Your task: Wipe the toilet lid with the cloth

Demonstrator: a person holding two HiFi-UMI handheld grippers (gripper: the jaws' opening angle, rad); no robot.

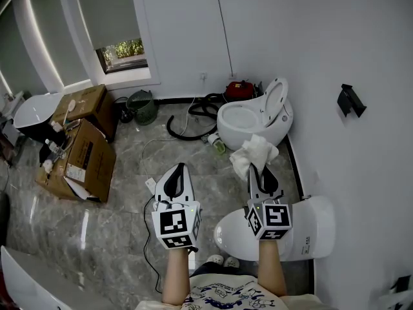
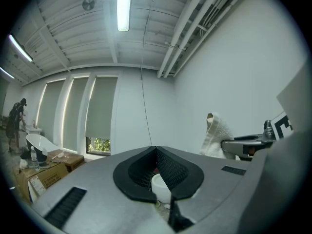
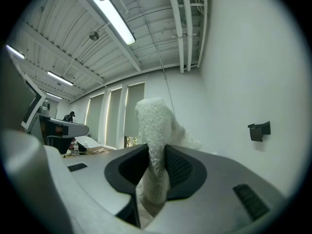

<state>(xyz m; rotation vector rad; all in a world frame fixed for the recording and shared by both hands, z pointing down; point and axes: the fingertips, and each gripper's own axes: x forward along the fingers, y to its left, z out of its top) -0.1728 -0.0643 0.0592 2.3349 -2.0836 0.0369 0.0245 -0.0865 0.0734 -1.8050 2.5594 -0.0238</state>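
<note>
In the head view a white toilet stands close below me, its lid (image 1: 227,233) down and its tank (image 1: 314,228) against the right wall. My right gripper (image 1: 257,168) is held above that toilet, shut on a white cloth (image 1: 254,152) that bunches out past its tips. The right gripper view shows the cloth (image 3: 156,123) pinched between the jaws of the right gripper (image 3: 156,149). To the left, over the floor, my left gripper (image 1: 180,168) is shut with nothing in it. In its own view the left gripper (image 2: 154,151) points up at the room, with the cloth (image 2: 217,135) to its right.
A second toilet (image 1: 250,123) with a raised lid stands farther along the right wall. A black hose (image 1: 188,123) and a green bucket (image 1: 141,106) lie beyond it. Cardboard boxes (image 1: 87,157) stand at the left, a bathtub (image 1: 33,112) behind them. A black holder (image 1: 350,100) hangs on the wall.
</note>
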